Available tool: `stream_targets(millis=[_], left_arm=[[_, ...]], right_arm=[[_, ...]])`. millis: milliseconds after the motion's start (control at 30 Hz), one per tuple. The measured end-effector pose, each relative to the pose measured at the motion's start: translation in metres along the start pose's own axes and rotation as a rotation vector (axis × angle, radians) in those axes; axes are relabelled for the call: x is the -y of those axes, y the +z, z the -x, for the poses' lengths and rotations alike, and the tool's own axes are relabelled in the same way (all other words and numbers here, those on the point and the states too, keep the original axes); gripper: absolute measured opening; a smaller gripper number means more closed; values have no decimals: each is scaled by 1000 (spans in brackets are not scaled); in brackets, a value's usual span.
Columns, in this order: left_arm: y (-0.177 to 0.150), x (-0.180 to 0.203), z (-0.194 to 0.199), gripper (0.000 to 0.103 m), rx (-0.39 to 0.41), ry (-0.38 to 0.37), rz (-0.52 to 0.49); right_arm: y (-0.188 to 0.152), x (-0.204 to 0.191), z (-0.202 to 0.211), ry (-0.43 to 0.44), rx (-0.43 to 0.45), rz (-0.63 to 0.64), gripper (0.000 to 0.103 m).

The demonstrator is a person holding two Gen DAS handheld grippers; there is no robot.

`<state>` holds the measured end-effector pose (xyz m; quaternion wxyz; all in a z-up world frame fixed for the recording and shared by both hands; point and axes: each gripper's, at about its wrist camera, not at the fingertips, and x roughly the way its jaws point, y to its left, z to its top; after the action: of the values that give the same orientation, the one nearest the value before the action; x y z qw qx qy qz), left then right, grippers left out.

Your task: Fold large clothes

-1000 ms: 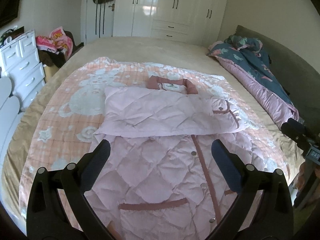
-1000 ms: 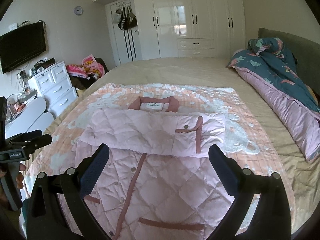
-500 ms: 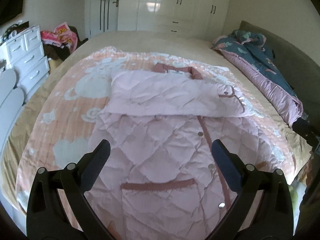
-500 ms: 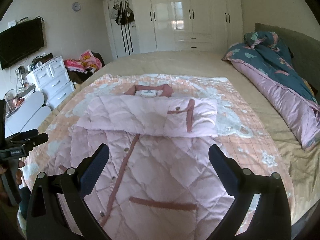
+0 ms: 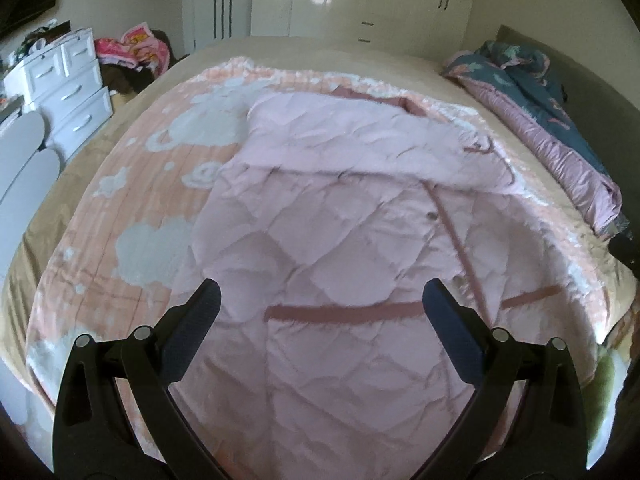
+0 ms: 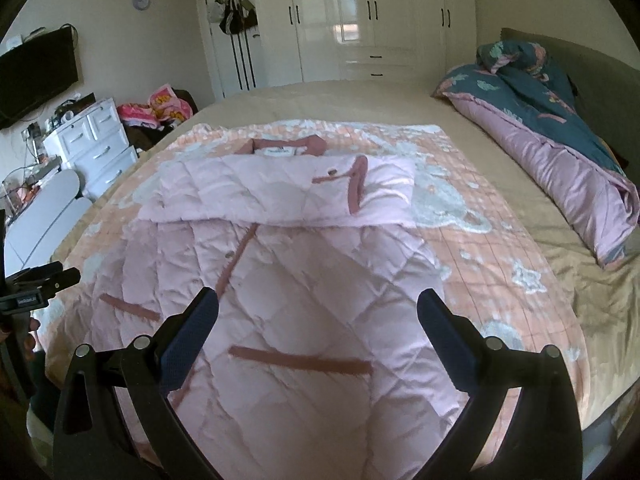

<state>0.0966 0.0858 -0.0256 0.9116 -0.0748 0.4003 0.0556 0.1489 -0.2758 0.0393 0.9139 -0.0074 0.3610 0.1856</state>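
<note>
A pale pink quilted coat (image 5: 340, 248) (image 6: 288, 280) with dark pink trim lies flat on the bed, collar at the far end, both sleeves folded across the chest. My left gripper (image 5: 322, 300) hovers open over the coat's lower left half, near a pocket trim strip (image 5: 344, 313). My right gripper (image 6: 318, 308) hovers open over the lower right half, above another pocket strip (image 6: 300, 360). Neither holds anything. The left gripper also shows at the left edge of the right wrist view, held by a hand (image 6: 30, 324).
The coat rests on a peach patterned blanket (image 6: 500, 248) over a tan bed (image 6: 320, 100). A rolled teal and pink duvet (image 6: 560, 140) lies along the right side. White drawers (image 6: 96, 148) and a clothes pile (image 6: 160, 112) stand left; white wardrobes (image 6: 360, 20) at the back.
Both grippers have moved down and closer to the coat's lower half; the coat fills more of each view. The coat itself has not moved. Both grippers stay open.
</note>
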Motion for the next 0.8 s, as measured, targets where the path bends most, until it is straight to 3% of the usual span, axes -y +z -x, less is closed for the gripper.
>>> stream_targets(millis=[433, 800], left_arm=[[-38, -28, -18, 95, -72, 67, -4], [-71, -73, -19, 95, -140, 95, 69]], right_arm=[[-40, 24, -16, -28, -88, 1, 99], [-80, 52, -25, -45, -183, -52, 99]])
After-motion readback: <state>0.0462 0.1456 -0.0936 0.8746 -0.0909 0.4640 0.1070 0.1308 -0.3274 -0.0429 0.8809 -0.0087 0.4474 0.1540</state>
